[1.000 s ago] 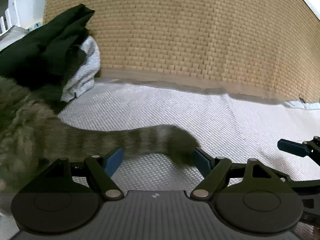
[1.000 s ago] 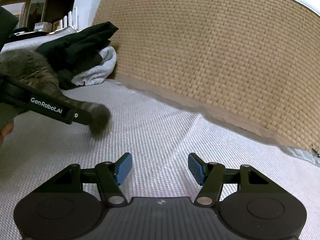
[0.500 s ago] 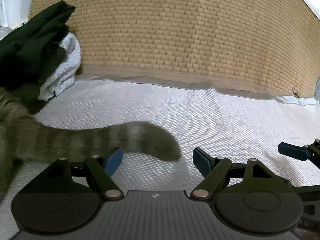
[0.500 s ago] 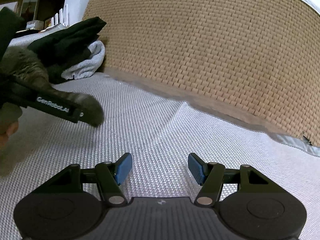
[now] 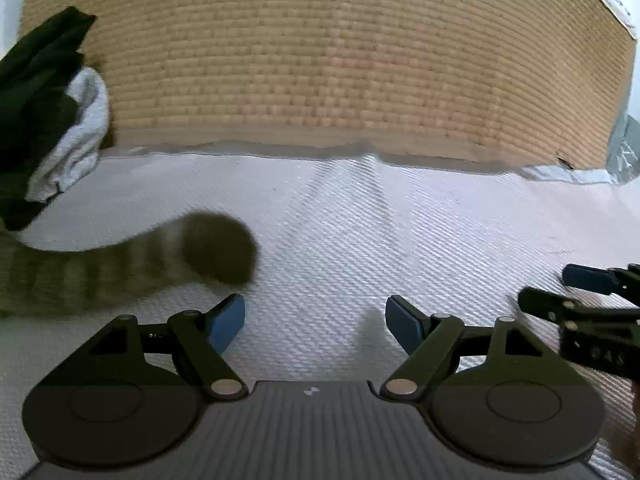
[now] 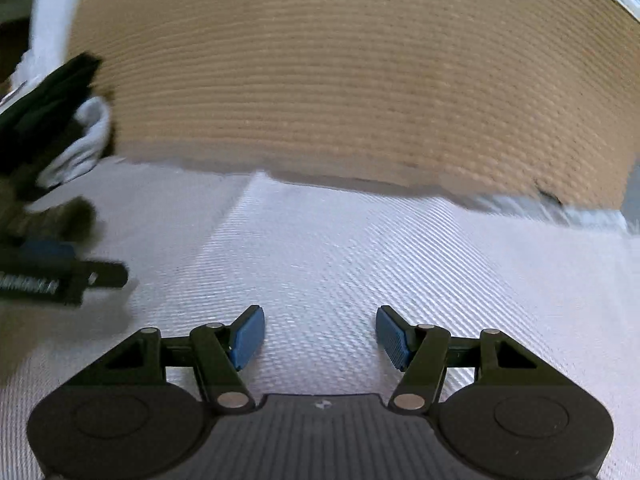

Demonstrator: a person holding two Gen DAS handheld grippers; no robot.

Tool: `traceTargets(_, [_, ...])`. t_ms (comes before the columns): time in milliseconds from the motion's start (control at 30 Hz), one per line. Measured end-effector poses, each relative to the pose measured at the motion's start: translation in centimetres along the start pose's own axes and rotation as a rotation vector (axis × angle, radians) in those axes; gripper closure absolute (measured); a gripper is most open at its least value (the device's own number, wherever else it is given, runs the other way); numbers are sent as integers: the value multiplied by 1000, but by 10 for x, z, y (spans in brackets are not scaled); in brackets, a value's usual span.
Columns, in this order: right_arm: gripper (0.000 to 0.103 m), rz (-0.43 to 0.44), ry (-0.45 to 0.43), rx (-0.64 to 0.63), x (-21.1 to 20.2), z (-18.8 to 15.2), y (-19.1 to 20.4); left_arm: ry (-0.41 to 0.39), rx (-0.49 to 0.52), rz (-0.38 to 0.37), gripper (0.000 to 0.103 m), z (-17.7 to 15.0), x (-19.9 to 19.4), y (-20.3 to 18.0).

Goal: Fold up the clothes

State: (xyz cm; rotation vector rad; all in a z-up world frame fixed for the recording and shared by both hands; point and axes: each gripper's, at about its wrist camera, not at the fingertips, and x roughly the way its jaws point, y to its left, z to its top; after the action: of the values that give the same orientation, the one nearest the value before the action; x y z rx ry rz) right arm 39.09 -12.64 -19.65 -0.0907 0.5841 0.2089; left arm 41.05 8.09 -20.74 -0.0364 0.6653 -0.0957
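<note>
Clothes: dark and grey garments (image 5: pixel 48 120) heaped at far left against the woven headboard (image 5: pixel 340 60), untouched.
Cat tail (image 5: pixel 168 260): has curled back leftward, leaving the white bed cover (image 5: pixel 400 220) ahead clear.
Left hand-held gripper (image 5: pixel 315 320): wide, empty.
Right hand-held gripper (image 6: pixel 320 336): wide, empty (its view has swung, blurred).
Meaning: folding not begun; pile still to be fetched.
</note>
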Motion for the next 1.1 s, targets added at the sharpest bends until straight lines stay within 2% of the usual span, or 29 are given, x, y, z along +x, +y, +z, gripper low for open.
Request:
traceTargets(300, [34, -41, -3, 15, 1, -3, -1, -10, 5, -22, 21, -6, 1, -29])
traceTargets(500, [30, -50, -4, 27, -1, -3, -4, -22, 34, -1, 18, -7, 1, -37])
traceTargets(567, [30, -62, -14, 51, -2, -4, -6, -22, 39, -4, 14, -7, 2, -38])
traceTargets(700, [27, -106, -13, 35, -2, -5, -1, -19, 84, 24, 12, -6, 2, -46])
traceTargets(800, [26, -133, -19, 64, -3, -5, -4, -26, 73, 18, 12, -7, 1, -45])
traceTargets(1000, [25, -146, -21, 65, -3, -6, -3, -54, 126, 104, 9, -12, 0, -61])
traceTargets(1100, [25, -150, -22, 60, -5, -7, -1, -47, 87, 90, 9, -13, -2, -57])
